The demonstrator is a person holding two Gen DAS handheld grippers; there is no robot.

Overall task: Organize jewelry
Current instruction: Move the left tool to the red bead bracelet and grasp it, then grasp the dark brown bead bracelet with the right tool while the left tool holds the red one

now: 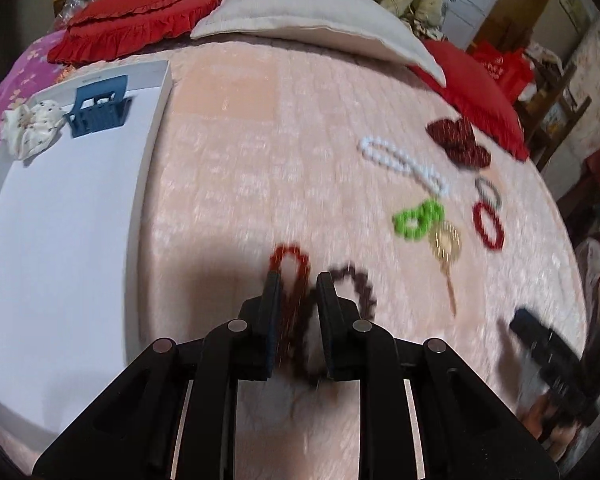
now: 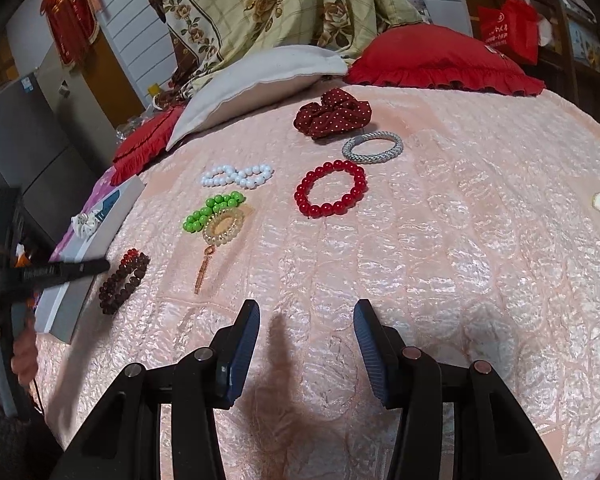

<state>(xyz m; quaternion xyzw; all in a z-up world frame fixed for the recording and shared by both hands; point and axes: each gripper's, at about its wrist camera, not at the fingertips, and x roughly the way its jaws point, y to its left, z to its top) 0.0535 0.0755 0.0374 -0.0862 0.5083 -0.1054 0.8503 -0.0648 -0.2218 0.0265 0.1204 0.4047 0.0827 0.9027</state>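
Observation:
My left gripper is shut on two bead bracelets, one reddish and one dark brown, which run blurred between its pads. In the right wrist view the same bracelets sit at the left gripper's tip, beside the white box. My right gripper is open over bare pink bedspread with nothing between its fingers. On the white box lie a blue claw clip and a white scrunchie.
On the bedspread lie a white pearl bracelet, green beads, a gold coil tie with a pendant, a red bead bracelet, a silver bangle and a maroon scrunchie. Pillows line the far edge.

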